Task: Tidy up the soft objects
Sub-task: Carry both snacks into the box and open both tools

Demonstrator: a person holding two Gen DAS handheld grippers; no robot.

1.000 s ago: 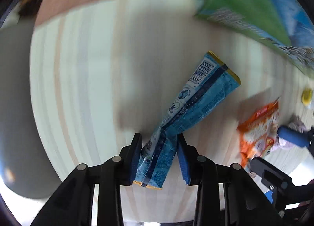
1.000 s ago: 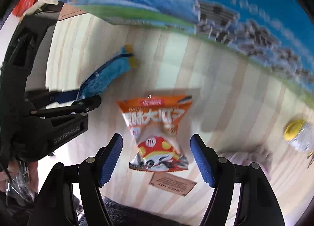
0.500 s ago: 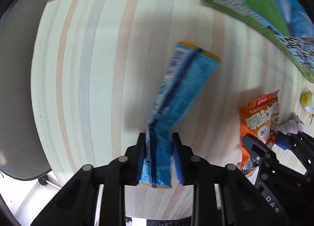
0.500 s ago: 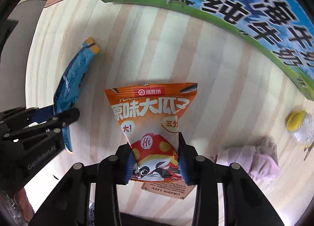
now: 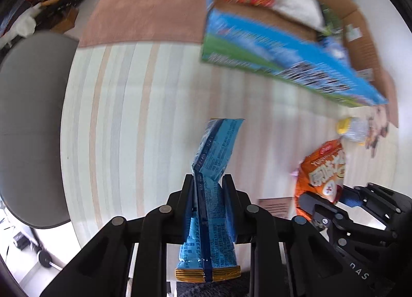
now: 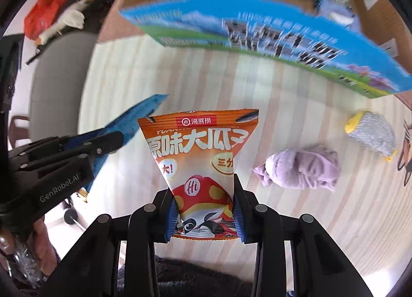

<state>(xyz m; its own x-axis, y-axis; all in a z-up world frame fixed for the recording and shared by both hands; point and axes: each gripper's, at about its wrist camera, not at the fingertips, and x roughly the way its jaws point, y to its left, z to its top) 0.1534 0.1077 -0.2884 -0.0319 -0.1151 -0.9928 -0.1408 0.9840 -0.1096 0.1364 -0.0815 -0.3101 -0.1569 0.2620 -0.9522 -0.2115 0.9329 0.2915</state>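
Left gripper clenches blue packet and right gripper clenches orange snack bag; these 2 look light, crinkly, best gripped low.

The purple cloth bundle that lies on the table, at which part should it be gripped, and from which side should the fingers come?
Probably from above, across the thick middle of the purple cloth bundle. It lies bunched and low on the striped table, with only a thin tail at its left end; the middle looks easiest to pinch.
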